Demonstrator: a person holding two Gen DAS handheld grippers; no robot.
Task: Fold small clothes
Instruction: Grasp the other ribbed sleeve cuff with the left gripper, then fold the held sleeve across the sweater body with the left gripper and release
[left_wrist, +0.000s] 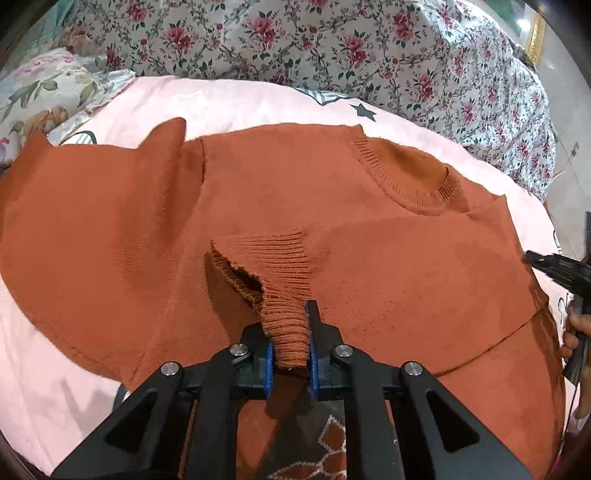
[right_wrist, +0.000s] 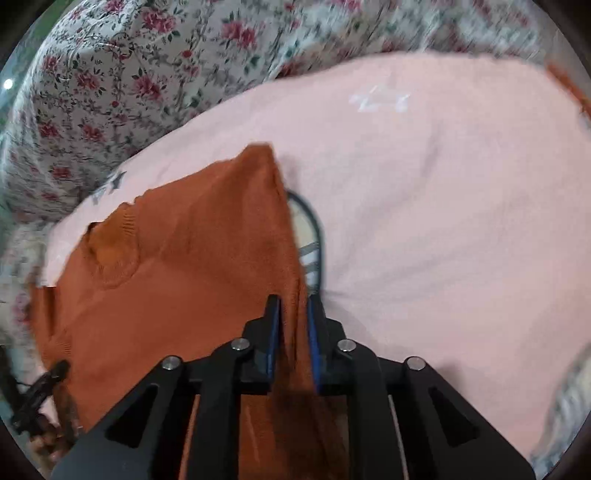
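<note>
A small rust-orange knit sweater (left_wrist: 332, 221) lies spread on a pink bedsheet (left_wrist: 240, 99), its ribbed neckline (left_wrist: 406, 177) toward the far right. My left gripper (left_wrist: 290, 332) is shut on the ribbed sleeve cuff (left_wrist: 284, 295), which lies over the middle of the sweater's body. My right gripper (right_wrist: 293, 321) is shut on a fold of the sweater's edge (right_wrist: 291, 258); the sweater (right_wrist: 184, 258) stretches to the left of it. The right gripper also shows at the right edge of the left wrist view (left_wrist: 554, 266).
A floral quilt (left_wrist: 332, 40) is bunched along the far side of the bed and shows in the right wrist view (right_wrist: 110, 74) too. A floral pillow (left_wrist: 40, 92) lies at the far left. The pink sheet (right_wrist: 443, 221) spreads to the right of the sweater.
</note>
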